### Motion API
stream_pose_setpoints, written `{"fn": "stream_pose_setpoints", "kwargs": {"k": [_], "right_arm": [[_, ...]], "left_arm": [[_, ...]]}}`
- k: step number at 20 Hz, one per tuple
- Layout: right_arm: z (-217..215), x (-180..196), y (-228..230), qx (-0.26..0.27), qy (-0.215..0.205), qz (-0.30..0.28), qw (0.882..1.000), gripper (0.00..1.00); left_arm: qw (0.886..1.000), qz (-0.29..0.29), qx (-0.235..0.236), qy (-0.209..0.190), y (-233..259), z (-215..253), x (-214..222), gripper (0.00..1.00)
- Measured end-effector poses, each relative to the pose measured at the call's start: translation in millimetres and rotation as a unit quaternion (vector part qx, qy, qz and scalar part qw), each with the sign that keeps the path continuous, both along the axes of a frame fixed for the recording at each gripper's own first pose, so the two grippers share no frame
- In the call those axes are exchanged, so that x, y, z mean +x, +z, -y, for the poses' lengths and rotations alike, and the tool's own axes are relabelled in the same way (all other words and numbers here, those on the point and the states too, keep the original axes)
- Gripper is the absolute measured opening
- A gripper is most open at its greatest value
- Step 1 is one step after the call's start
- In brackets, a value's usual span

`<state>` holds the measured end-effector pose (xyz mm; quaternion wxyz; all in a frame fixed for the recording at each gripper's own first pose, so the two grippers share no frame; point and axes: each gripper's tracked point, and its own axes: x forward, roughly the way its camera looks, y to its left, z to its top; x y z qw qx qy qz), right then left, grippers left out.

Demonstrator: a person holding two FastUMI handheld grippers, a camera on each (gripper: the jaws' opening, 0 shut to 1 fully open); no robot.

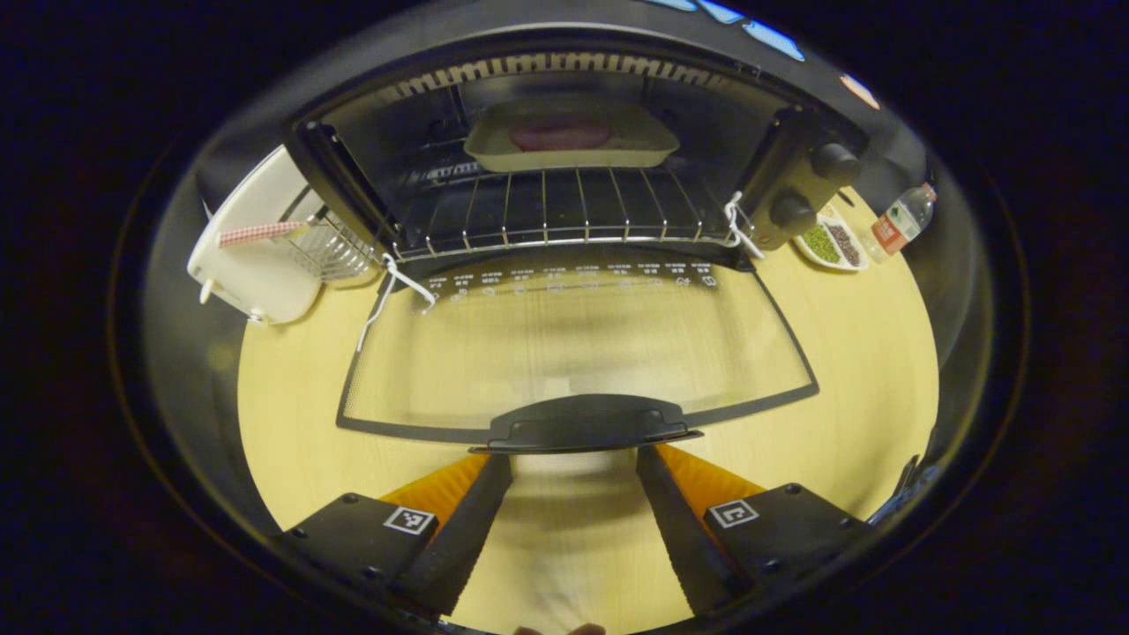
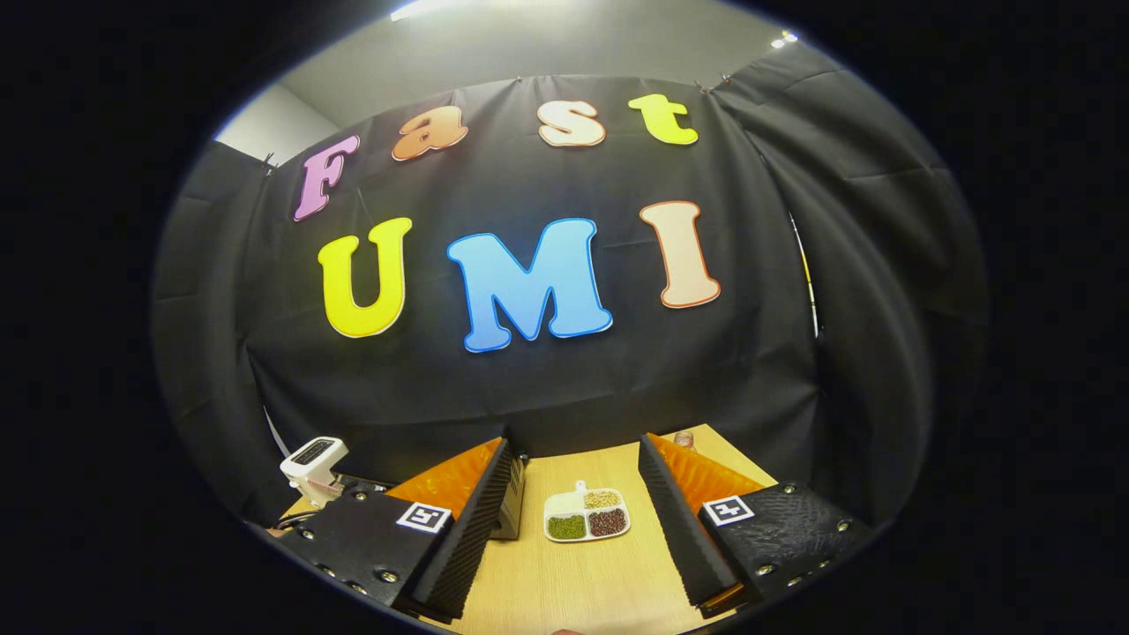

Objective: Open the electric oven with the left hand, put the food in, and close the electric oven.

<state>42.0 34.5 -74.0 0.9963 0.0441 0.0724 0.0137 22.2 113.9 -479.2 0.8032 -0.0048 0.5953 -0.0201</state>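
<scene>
A: Saw the oven (image 1: 564, 159) with its door (image 1: 573, 353) dropped all the way down, flat over the table (image 1: 291, 423). Why so?

B: Left that way so the food could go in. Already in there, though: a pale tray (image 1: 571, 141) with something dark red on it, sat far back on the wire rack (image 1: 564, 212).

A: And the left gripper (image 1: 573, 467)?

B: Sat right in front of the door handle (image 1: 589, 423), fingers apart, one on each side, holding nothing. Maybe touching the handle at the tips, could not tell. Looked ready to lift the door shut.

A: So nearly done?

B: Guessed so. Only closing left.

A: And the right gripper (image 2: 573, 494)?

B: Held up and away, fingers wide apart, empty. Pointed over a small dish of beans (image 2: 586, 516). Kept clear of the door, most likely.

A: Anything else close by?

B: A bottle (image 1: 900, 220) off past the knobs (image 1: 811, 185), and a white rack (image 1: 265, 256) on the other side
</scene>
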Motion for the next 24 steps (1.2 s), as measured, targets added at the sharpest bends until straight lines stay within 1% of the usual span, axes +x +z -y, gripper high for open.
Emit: {"fn": "stream_pose_setpoints", "kwargs": {"k": [3, 4, 5, 8, 10, 11, 14, 15, 16, 18, 19, 21, 22, 23, 24], "right_arm": [[-9.6, -2.7, 3.8, 0.002, 0.009, 0.006, 1.0, 0.89], [-12.0, -3.9, 5.6, 0.001, 0.012, 0.009, 1.0, 0.89], [-13.6, -5.3, 5.7, -0.001, 0.014, 0.011, 1.0, 0.89], [-14.2, -7.6, 6.4, -0.004, 0.014, 0.012, 1.0, 0.89], [-13.2, -9.3, 5.9, -0.007, 0.013, 0.01, 1.0, 0.89], [-12.9, -9.2, 5.6, -0.008, 0.013, 0.011, 1.0, 0.89], [-6.1, -10.6, 8.4, -0.011, 0.009, 0.013, 1.0, 0.89], [-3.7, -11.5, 8.6, -0.012, 0.007, 0.013, 1.0, 0.89], [-1.4, -11.3, 8.7, -0.014, 0.005, 0.014, 1.0, 0.89], [1.5, -10.2, 8.1, -0.017, 0.002, 0.012, 1.0, 0.89], [2.5, -9.1, 7.2, -0.017, 0.002, 0.011, 1.0, 0.89], [2.4, -6.8, 6.8, -0.016, 0.001, 0.009, 1.0, 0.89], [1.8, -5.6, 6.6, -0.015, 0.001, 0.009, 1.0, 0.89], [-0.1, -2.7, 7.2, -0.016, 0.001, 0.01, 1.0, 0.89], [-2.1, -0.7, 10.3, -0.018, 0.002, 0.011, 1.0, 0.89]], "left_arm": [[1.0, 0.027, -0.003, 0.003, 16.5, -0.2, -0.6, 0.97], [0.999, 0.034, -0.002, 0.001, 21.2, -0.2, 0.4, 1.0], [0.999, 0.04, -0.002, 0.0, 25.6, 0.1, 1.1, 0.97], [0.998, 0.07, 0.0, -0.002, 42.5, 0.6, 9.0, 0.97], [0.996, 0.088, 0.009, -0.004, 52.4, -2.5, 14.5, 0.97], [0.995, 0.095, 0.009, -0.002, 56.1, -2.4, 18.1, 1.0], [0.994, 0.106, 0.009, 0.008, 66.7, -4.1, 27.5, 0.92], [0.994, 0.111, 0.01, 0.011, 69.2, -5.2, 30.4, 0.92], [0.993, 0.118, 0.012, 0.014, 72.6, -6.5, 33.8, 0.97], [0.991, 0.135, 0.013, 0.022, 81.7, -8.2, 42.3, 0.97], [0.988, 0.15, 0.013, 0.026, 88.7, -6.6, 47.4, 0.97], [0.979, 0.201, 0.012, 0.025, 113.6, -6.9, 57.2, 1.0], [0.972, 0.234, 0.013, 0.024, 133.1, -6.2, 61.1, 1.0], [0.962, 0.273, 0.012, 0.025, 162.2, -6.1, 62.3, 1.0], [0.948, 0.318, 0.01, 0.029, 194.3, -5.1, 62.9, 0.92]]}}
